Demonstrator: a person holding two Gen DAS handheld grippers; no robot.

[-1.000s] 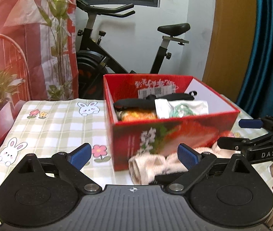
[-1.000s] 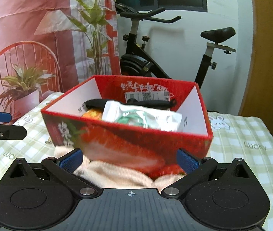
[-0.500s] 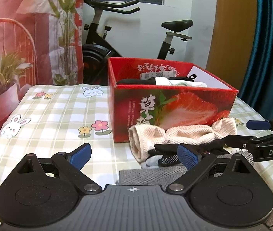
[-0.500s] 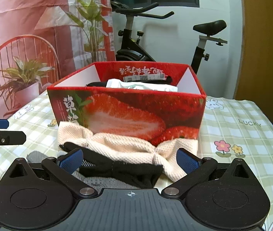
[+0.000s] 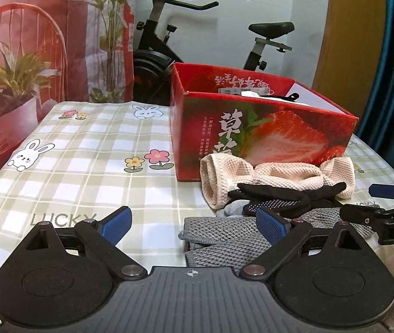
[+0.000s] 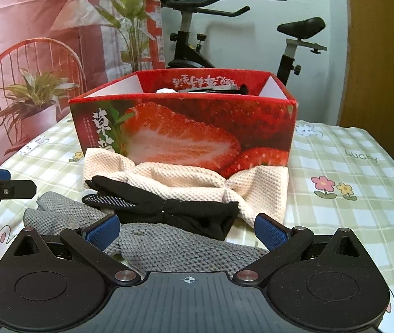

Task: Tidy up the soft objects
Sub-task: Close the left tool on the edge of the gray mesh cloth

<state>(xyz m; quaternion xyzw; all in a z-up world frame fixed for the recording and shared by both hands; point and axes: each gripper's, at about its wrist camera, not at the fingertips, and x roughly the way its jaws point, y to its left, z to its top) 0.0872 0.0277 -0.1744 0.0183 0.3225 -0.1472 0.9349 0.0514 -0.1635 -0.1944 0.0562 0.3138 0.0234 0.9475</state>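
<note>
Both my left hand-held gripper (image 5: pixel 194 223) and right hand-held gripper (image 6: pixel 187 229) gape wide, holding nothing. Cream knit (image 6: pixel 185 179), black glove (image 6: pixel 166 208) and grey knit (image 6: pixel 169 245) lie piled on the tabletop (image 5: pixel 85 166) against the strawberry box (image 6: pixel 185 136).

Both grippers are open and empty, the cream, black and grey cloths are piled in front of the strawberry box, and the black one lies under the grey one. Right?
Not quite: the black cloth lies on top of the grey cloth, as the right wrist view shows. The rest holds: left gripper and right gripper are open and empty, and the pile with the cream cloth sits before the strawberry box.
</note>
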